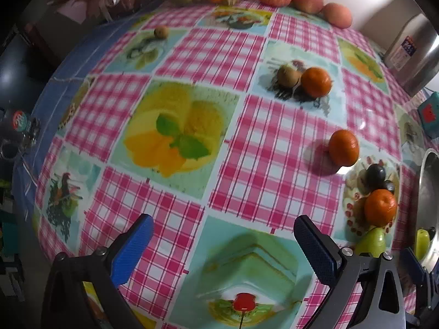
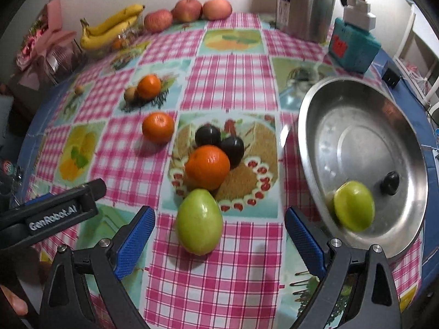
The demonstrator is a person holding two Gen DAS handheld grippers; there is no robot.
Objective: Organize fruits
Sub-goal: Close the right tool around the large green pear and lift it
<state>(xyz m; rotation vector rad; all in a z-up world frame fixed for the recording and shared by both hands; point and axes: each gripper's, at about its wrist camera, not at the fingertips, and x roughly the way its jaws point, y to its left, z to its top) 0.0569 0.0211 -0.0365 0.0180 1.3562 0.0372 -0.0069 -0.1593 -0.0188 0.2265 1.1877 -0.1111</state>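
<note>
I am holding the right gripper [image 2: 219, 222] wide open, with nothing in it. The shiny green egg-shaped fruit [image 2: 199, 221] is lying right between its blue pads, a little to the left of the middle. Its long side is pointing away from me, so I think the pads can close on its narrow sides.

The left gripper [image 1: 223, 233] is open too and holding nothing. It is hanging over bare checked cloth on the worktop [image 1: 274, 148], and the green fruit sits off to its right, so my right gripper is nearer.

Just behind the green fruit a big orange mandarin [image 2: 207, 167] is touching it. To the right, the round silver metal bowl [image 2: 323, 148] is holding another green fruit [image 2: 354, 206].
</note>
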